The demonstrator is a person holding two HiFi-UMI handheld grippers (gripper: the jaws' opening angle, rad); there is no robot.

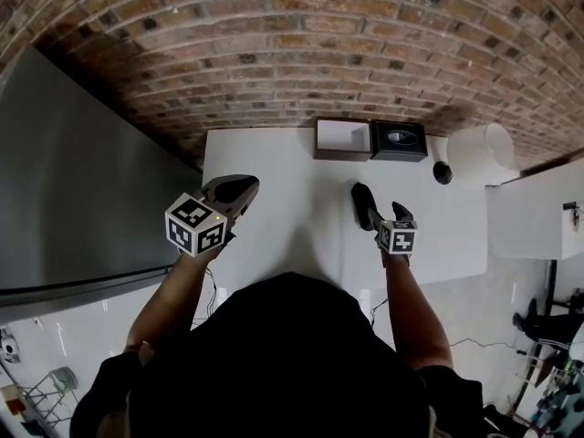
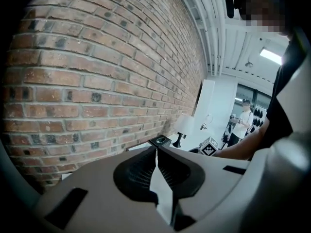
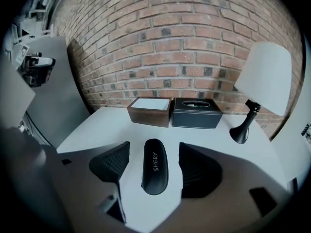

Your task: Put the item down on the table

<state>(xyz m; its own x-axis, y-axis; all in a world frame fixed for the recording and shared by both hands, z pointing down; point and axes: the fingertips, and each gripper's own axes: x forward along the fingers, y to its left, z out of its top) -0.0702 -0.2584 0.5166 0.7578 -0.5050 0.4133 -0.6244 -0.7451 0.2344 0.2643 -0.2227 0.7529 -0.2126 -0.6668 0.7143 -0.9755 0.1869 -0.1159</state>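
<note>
white table (image 1: 292,199), brick wall (image 1: 274,44), white lamp (image 3: 262,74)

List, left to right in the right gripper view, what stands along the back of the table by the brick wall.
Along the wall: brown box with a white top → black box with an oval opening on top → lamp with a white shade.

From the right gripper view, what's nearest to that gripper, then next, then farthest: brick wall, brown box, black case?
1. Black case, right in front, middle.
2. Brown box, farther ahead, slightly left.
3. Brick wall, behind everything.
</note>
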